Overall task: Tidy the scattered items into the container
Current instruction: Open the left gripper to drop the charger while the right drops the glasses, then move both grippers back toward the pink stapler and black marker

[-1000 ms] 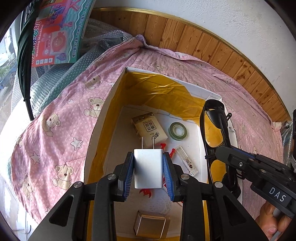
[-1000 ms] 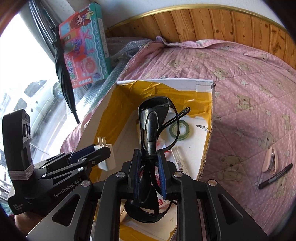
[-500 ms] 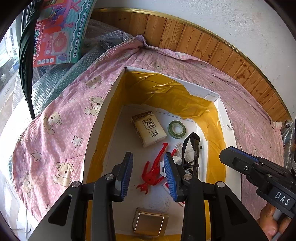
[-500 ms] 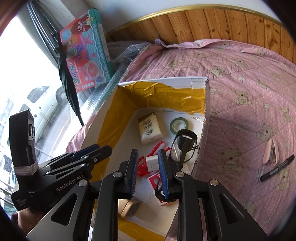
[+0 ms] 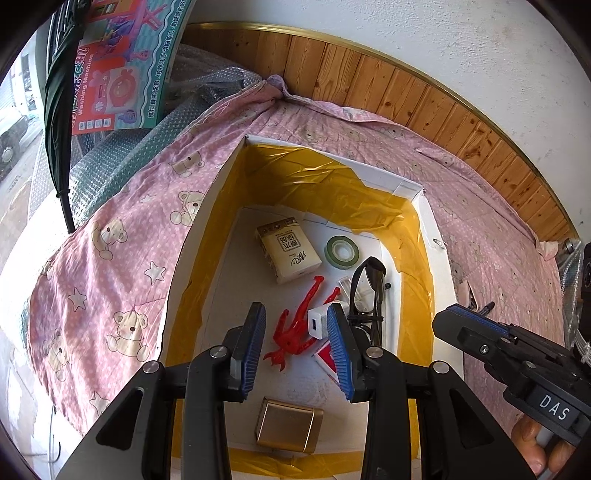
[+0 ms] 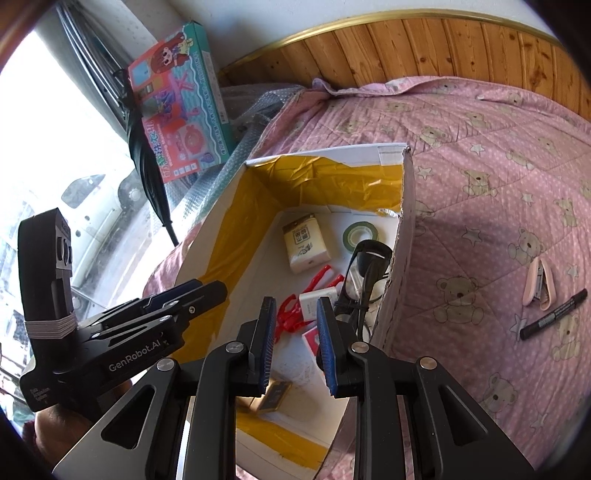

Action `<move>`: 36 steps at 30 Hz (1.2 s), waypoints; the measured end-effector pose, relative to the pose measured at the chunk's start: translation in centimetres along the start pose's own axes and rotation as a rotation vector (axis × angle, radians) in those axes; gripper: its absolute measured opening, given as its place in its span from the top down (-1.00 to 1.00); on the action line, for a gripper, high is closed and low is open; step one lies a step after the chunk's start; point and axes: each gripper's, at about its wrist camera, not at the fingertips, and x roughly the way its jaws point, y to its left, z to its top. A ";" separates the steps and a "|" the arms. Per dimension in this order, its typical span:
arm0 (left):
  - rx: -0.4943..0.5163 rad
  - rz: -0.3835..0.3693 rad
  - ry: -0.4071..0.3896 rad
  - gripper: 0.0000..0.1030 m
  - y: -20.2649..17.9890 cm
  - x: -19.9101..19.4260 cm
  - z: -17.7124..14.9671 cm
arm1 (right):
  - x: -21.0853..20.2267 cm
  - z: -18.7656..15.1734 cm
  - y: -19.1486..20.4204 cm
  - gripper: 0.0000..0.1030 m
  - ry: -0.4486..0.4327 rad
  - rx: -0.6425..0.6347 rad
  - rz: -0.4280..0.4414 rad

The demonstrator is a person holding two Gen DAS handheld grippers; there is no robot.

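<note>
Left wrist: left tool [image 5: 295, 347] wide, empty, above box [image 5: 207, 229]; charger [image 5: 318, 324], glasses [image 5: 369, 291] inside at 1 o'clock.
Right wrist: right tool [image 6: 295, 343] wide, empty. Stapler [image 6: 540, 283], marker [image 6: 552, 319] on bed [image 6: 498, 192] at 3 o'clock. Likely next: fetch those.

Before me a pink bear-and-star patterned quilt [image 6: 498, 177] covers the bed up to a curved wooden plank headboard with brass trim [image 5: 424, 96] under a rough white plaster wall [image 5: 443, 33], while bright daylight floods a window [image 6: 55, 129] at upper left.
</note>
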 end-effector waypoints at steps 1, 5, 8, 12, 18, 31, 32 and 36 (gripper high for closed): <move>0.002 0.000 -0.001 0.29 -0.1 -0.2 -0.1 | -0.2 -0.2 0.0 0.51 -0.002 0.002 0.004; 0.009 -0.003 -0.008 0.29 -0.6 -1.0 -0.5 | -1.2 -1.0 -0.1 0.51 -0.009 0.012 0.015; 0.016 -0.001 -0.014 0.29 -1.1 -1.7 -0.8 | -2.0 -1.7 -0.1 0.50 -0.016 0.018 0.027; 0.028 -0.004 -0.023 0.29 -1.8 -2.7 -1.4 | -3.3 -2.8 -0.1 0.50 -0.030 0.020 0.047; 0.050 -0.013 -0.036 0.29 -3.1 -4.3 -2.5 | -5.3 -4.4 -0.1 0.50 -0.054 0.027 0.068; 0.080 -0.041 -0.059 0.29 -5.9 -7.4 -5.6 | -9.0 -7.9 -0.7 0.50 -0.093 0.053 0.111; 0.085 -0.042 -0.060 0.29 -6.2 -7.6 -5.8 | -9.3 -8.1 -0.9 0.50 -0.095 0.057 0.113; 0.106 -0.047 -0.062 0.29 -7.4 -8.1 -6.5 | -10.2 -9.2 -1.6 0.50 -0.103 0.070 0.120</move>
